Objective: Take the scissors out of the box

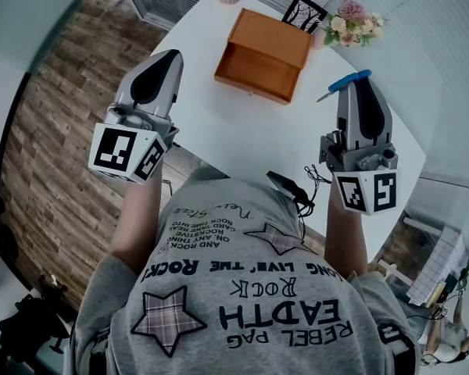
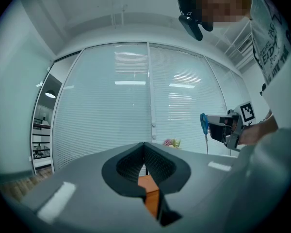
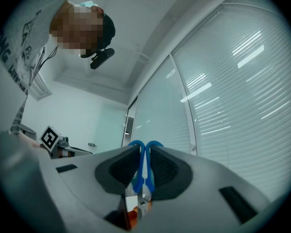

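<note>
Blue-handled steel scissors (image 1: 345,82) hang above the right edge of the white round worktop (image 1: 242,135), pinched at the handles between the fingers of the right gripper (image 3: 144,149). On the left gripper (image 2: 144,147) the fingers are pressed together, empty. Hold that pinch firm and lower gently, well clear of the open brown wooden box (image 1: 266,53).

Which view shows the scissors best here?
The right gripper view: the scissors sit centred, blue handles clamped in the right tool. The head view shows them small, poking from that tool above the table. The left gripper view shows only a distant blue sliver.
</note>
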Demonstrator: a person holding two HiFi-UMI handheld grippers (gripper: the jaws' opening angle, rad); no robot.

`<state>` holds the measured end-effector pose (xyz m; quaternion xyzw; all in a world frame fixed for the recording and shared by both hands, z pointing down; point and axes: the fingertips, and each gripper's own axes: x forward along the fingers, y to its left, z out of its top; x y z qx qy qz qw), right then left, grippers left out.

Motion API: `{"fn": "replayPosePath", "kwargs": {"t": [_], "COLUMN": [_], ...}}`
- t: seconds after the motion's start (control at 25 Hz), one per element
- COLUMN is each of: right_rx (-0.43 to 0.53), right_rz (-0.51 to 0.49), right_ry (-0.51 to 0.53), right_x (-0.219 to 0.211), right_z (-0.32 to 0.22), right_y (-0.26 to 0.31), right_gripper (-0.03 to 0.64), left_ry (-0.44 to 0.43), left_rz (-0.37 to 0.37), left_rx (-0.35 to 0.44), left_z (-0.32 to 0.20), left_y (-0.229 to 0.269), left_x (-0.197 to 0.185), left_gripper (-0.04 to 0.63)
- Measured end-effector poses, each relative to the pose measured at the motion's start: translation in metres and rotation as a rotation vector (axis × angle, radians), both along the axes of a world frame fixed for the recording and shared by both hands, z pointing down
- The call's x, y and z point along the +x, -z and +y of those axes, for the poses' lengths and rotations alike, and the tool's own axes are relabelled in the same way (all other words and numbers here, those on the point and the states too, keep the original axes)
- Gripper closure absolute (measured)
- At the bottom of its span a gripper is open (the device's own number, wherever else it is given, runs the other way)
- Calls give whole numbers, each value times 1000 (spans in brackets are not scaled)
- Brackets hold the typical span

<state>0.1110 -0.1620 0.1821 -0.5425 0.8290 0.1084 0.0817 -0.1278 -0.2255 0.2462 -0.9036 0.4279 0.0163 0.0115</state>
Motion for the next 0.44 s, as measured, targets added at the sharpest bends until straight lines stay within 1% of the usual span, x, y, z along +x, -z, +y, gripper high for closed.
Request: {"fn": "replayPosePath", "kwargs": {"t": [0.44], "right_rx": [6], "right_rz": [9], "right_ry": [-7], "right_x": [-3], "right_z": [1], "right_y": [4], "right_gripper": [540], "left_ry": [5], "left_rz": [2], "left_rx": [-3], "left_z": [-1], "left_y": [2], "left_x": [-5], "left_gripper": [586]}}
